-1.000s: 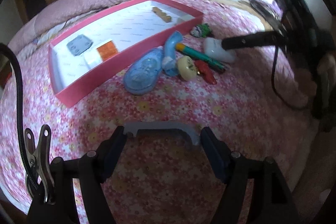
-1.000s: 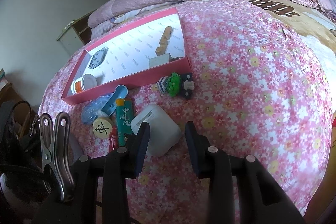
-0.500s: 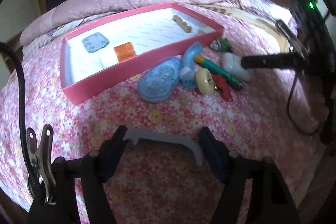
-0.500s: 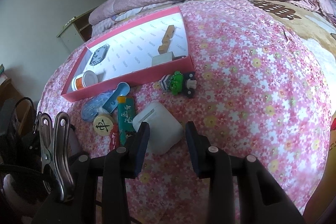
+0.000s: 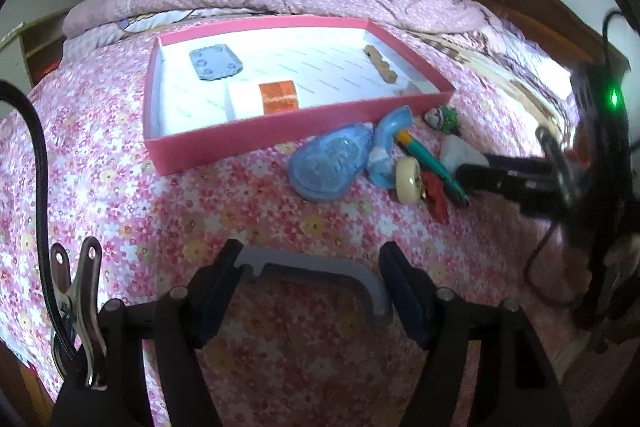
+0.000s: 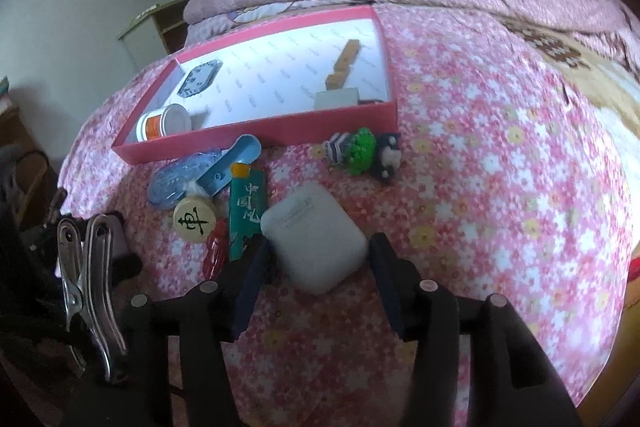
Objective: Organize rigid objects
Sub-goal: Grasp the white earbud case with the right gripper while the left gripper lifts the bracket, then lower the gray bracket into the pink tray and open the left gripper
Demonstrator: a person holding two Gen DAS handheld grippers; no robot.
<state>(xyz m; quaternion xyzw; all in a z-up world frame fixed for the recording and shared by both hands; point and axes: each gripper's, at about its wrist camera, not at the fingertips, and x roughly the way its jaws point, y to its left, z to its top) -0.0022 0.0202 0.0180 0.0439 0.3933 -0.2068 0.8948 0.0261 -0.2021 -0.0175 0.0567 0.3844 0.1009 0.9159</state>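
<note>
- While the left gripper point(image 5: 312, 281) hangs over the flowered bedspread point(image 5: 160, 211), a grey bracket-shaped handle point(image 5: 320, 273) spans the gap from one pad to the other, clamped at both ends.
- Over on the right, the right gripper point(image 6: 316, 265) has its jaws opening around the white earbud case point(image 6: 314, 237); the case lies between the fingers on the bedspread, and the pads stand off its sides.
- Just left of the case: a green lighter point(image 6: 246, 211), a round chess piece point(image 6: 195, 221) and a small red item point(image 6: 214, 253), which is too blurred to name.
- Beyond those, a blue clear shell point(image 6: 180, 183) and a blue scoop-like piece point(image 6: 236, 163) lie against the front wall of the pink tray point(image 6: 260, 133).
- A green figurine point(image 6: 360, 151) lies near the tray's front right corner.
- Inside the tray: a grey plate point(image 5: 216, 62), an orange-labelled jar point(image 6: 164, 122), a wooden strip point(image 5: 380, 63) and a pale block point(image 6: 335, 98).
</note>
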